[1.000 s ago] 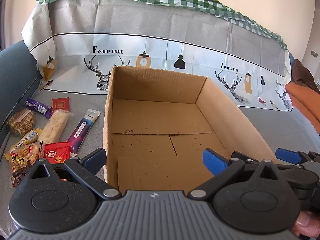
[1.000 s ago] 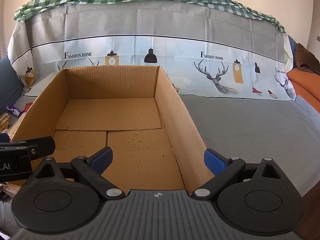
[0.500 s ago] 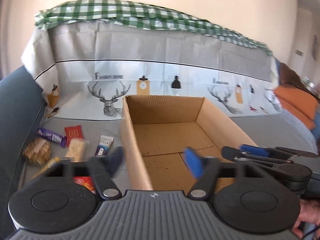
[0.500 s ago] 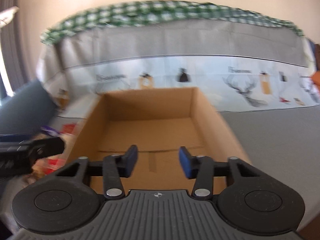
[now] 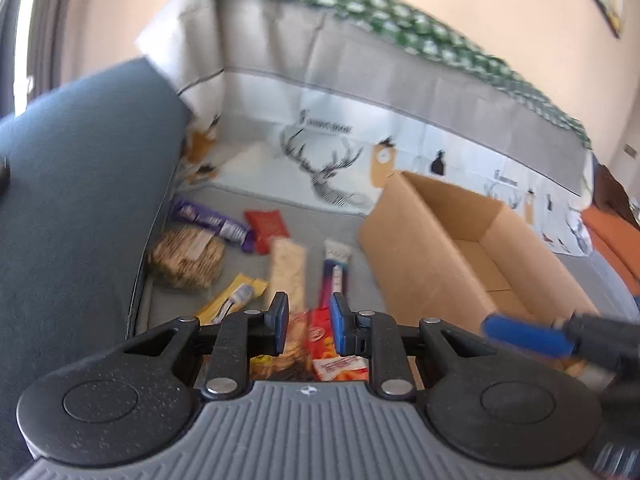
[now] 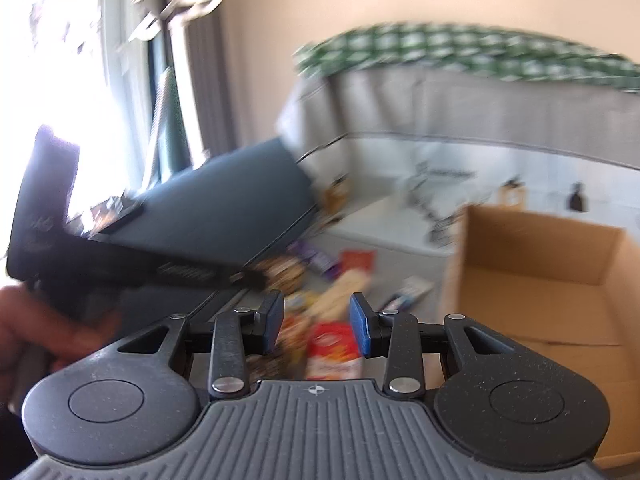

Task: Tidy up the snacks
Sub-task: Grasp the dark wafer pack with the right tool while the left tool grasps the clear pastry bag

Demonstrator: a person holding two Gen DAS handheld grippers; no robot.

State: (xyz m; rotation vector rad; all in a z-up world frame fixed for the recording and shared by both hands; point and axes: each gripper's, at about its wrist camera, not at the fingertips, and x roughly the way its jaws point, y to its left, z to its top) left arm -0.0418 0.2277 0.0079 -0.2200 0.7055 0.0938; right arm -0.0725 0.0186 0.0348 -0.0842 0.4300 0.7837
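The cardboard box (image 5: 472, 248) sits at about 3 o'clock in the left wrist view, and no snack shows on the part of its floor that we can see. All the snacks lie on the grey cover beside it, from 9 to 12 o'clock of the left gripper (image 5: 308, 326). There is a purple bar (image 5: 212, 220), a small red packet (image 5: 267, 226), a bag of brown crackers (image 5: 188, 256), a yellow bar (image 5: 236, 298), a long pale bar (image 5: 287, 270) and a white and purple tube (image 5: 335, 272). A red snack bag (image 5: 332, 344) lies right under the left gripper's tips.

The left gripper's tips are close together with a small gap, and they hold nothing. The right gripper (image 6: 316, 322) is a bit wider apart and holds nothing too. It looks at the same pile, though this view is blurry.

So the job looks like it has just begun. Every snack is yet to go in the box, and the red bag looks like the nearest one to pick
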